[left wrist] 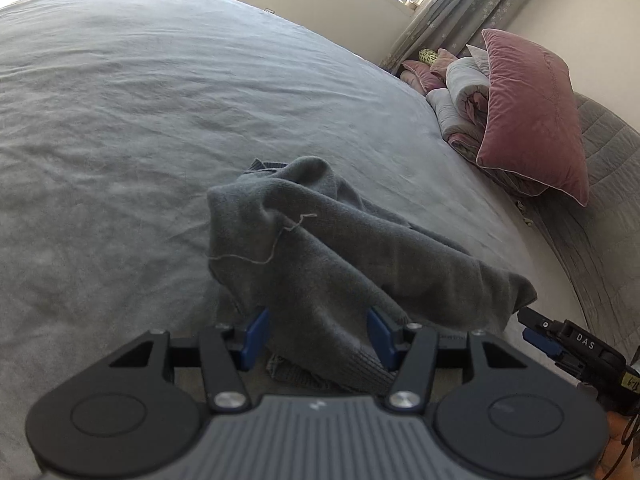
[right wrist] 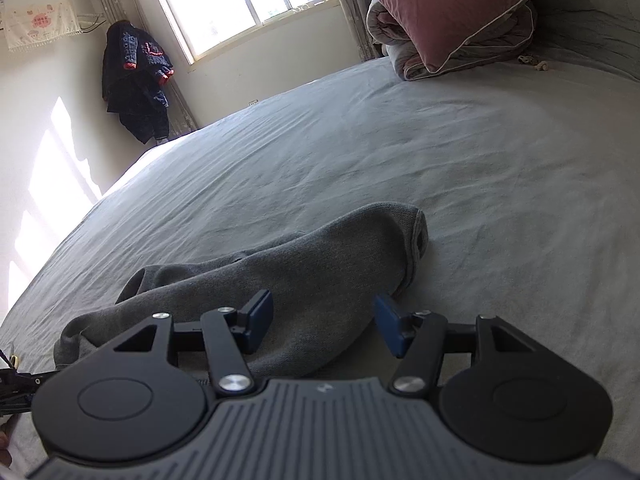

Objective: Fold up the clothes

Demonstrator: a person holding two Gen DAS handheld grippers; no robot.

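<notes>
Rumpled grey knit sweater (left wrist: 320, 248) with loose thread, on grey bed (left wrist: 120, 120). Left gripper (left wrist: 318, 334) and right gripper (right wrist: 324, 328): tongs spread. Right gripper marked "DAS".

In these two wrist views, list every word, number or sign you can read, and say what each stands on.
"DAS": white letters on the black body of the right gripper, seen in the left wrist view.
Yellow sticker on that same gripper: handwritten marks, too blurred to read.
White fringed wall cloth with a pink emblem: its print is too small to read.
Dark hanging jacket: red lettering, unreadable.
</notes>
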